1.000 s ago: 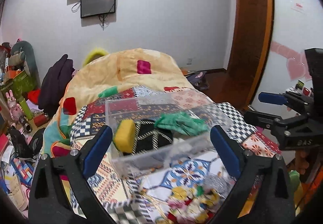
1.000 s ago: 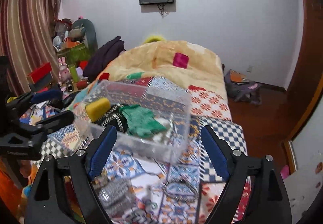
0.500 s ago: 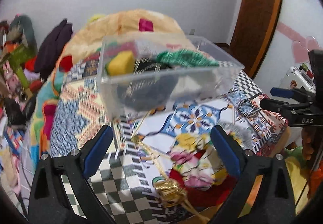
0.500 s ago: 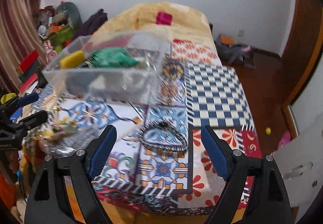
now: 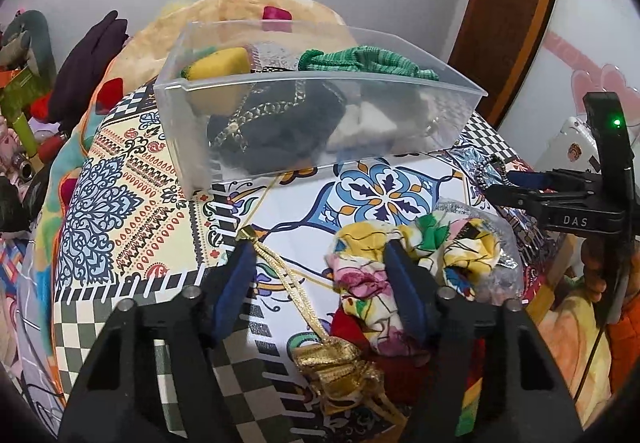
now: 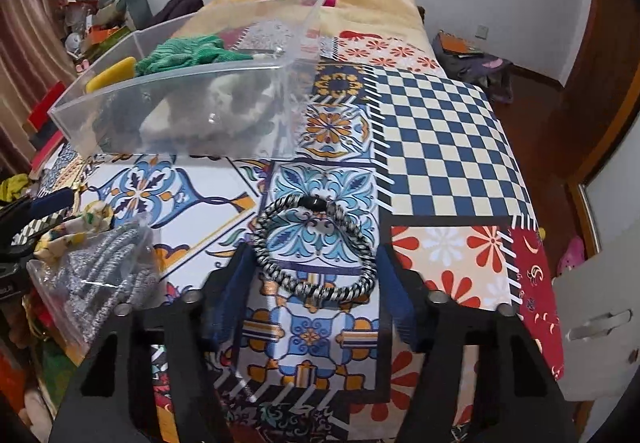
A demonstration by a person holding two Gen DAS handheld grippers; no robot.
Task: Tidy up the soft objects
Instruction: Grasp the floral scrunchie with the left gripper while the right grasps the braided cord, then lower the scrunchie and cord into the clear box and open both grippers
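patterned bed point(image 6: 440, 131) now fills both views as each gripper has dropped low, left gripper point(image 5: 320, 263) released beside the floral cloth point(image 5: 372, 275), right gripper point(image 6: 316, 263) released around the braided bracelet point(image 6: 316, 243), bin point(image 5: 320, 111) at 12 o'clock, so pickups look imminent.

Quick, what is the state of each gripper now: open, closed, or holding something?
Left gripper: open, holding nothing, above the gold cord and floral cloth.
Right gripper: open, holding nothing, straddling the braided bracelet.
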